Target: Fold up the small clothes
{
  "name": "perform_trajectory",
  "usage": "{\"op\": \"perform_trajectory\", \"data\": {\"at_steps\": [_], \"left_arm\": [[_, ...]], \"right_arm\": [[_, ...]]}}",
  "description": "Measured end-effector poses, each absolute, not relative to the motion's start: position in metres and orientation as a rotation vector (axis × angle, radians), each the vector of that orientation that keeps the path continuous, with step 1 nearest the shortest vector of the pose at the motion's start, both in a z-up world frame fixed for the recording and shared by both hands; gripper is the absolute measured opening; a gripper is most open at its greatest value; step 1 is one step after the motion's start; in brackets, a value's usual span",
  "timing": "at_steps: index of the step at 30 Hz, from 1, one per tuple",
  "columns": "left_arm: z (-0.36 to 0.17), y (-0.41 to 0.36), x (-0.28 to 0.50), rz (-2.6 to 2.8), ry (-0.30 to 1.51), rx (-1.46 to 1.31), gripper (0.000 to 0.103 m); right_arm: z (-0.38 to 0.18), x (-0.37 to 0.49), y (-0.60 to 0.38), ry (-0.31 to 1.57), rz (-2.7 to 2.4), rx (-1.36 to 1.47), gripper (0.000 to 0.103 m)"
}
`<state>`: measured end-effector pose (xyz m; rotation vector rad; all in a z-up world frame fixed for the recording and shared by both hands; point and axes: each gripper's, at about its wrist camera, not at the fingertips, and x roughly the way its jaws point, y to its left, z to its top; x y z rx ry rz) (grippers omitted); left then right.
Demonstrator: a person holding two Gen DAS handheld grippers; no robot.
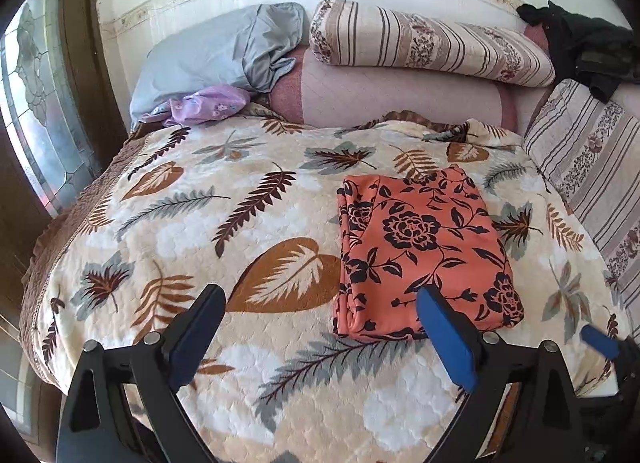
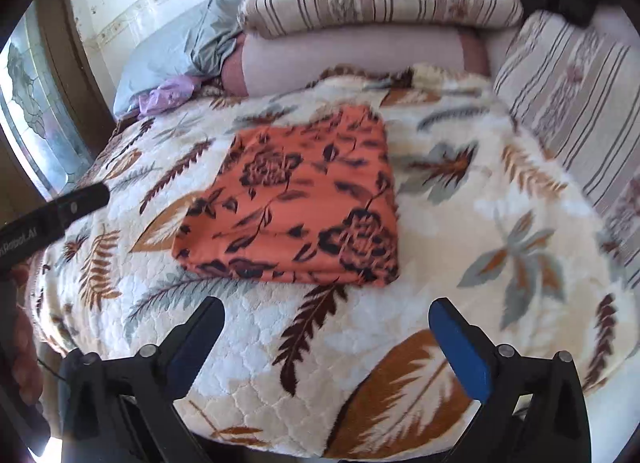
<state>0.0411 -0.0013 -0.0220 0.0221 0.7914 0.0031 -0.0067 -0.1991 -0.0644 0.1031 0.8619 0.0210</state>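
The orange floral garment [image 1: 424,251] lay folded flat on the leaf-patterned blanket [image 1: 240,231] of the bed; the left gripper [image 1: 320,311] hovered wide and empty at its near edge; the right gripper [image 2: 326,323] was likewise spread wide, holding nothing, just short of it.

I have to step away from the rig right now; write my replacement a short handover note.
Left gripper: open, empty, hovering over the bed's near edge.
Right gripper: open, empty, hovering too.
Orange floral garment: lies on the leaf-print blanket, already folded into a compact rectangle, touched by neither gripper.
Done: this piece looks folded.
Left: probably check its edges; no other unfolded small clothes are clearly visible.
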Motion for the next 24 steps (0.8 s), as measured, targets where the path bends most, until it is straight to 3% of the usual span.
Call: {"op": "perform_trajectory", "data": {"at_steps": [10, 24], "left_arm": [[-0.006, 0.0, 0.02, 0.014, 0.76, -0.003, 0.096], [0.019, -0.024, -0.004, -0.052, 0.71, 0.013, 0.096]], "right_arm": [[-0.012, -0.018, -0.195, 0.733, -0.087, 0.006, 0.103], [0.001, -0.029, -0.186, 0.711, -0.107, -0.037, 0.103]]}}
